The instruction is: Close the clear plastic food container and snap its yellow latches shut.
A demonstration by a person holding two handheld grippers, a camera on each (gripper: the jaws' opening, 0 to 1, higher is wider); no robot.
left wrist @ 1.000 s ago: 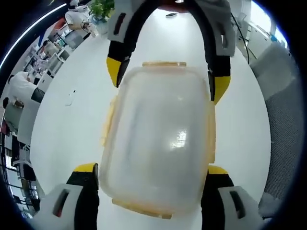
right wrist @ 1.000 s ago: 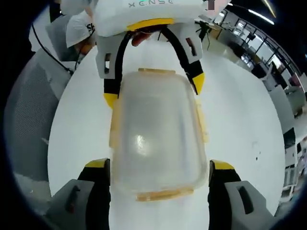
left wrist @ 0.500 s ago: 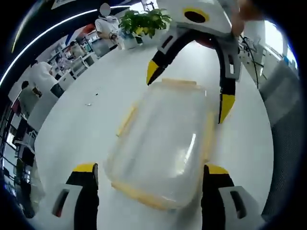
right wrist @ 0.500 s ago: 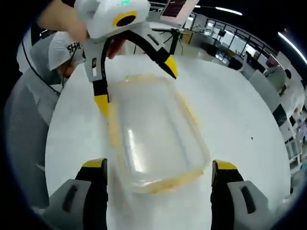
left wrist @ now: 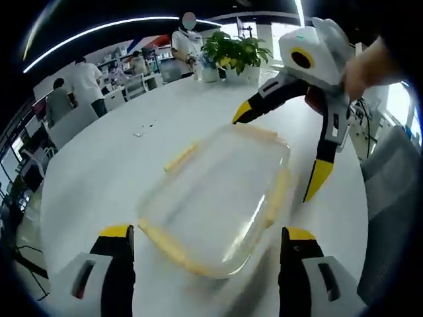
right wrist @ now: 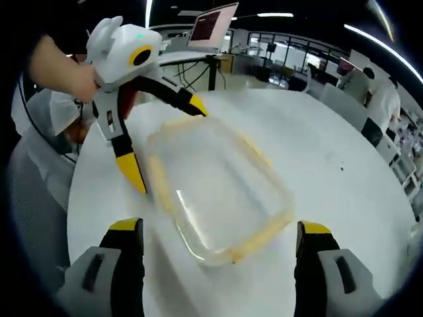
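Left gripper view, own tool: left gripper [left wrist: 205, 241] spread wide, nothing between the tips.
Left gripper view, container: clear container [left wrist: 218, 198] on the white table [left wrist: 99, 172], lid on, yellow latches [left wrist: 276, 198] seemingly flared out; right gripper [left wrist: 281, 155] straddling the far end.
Right gripper view, own tool: right gripper [right wrist: 215, 238] parted, empty.
Right gripper view, container: near end between the tips; left gripper [right wrist: 165, 142] open at the far end.
Risk: likely sliding on the smooth top under one-sided latch pressure.
Risk: possibly a half-seated lid, blocking the snap.
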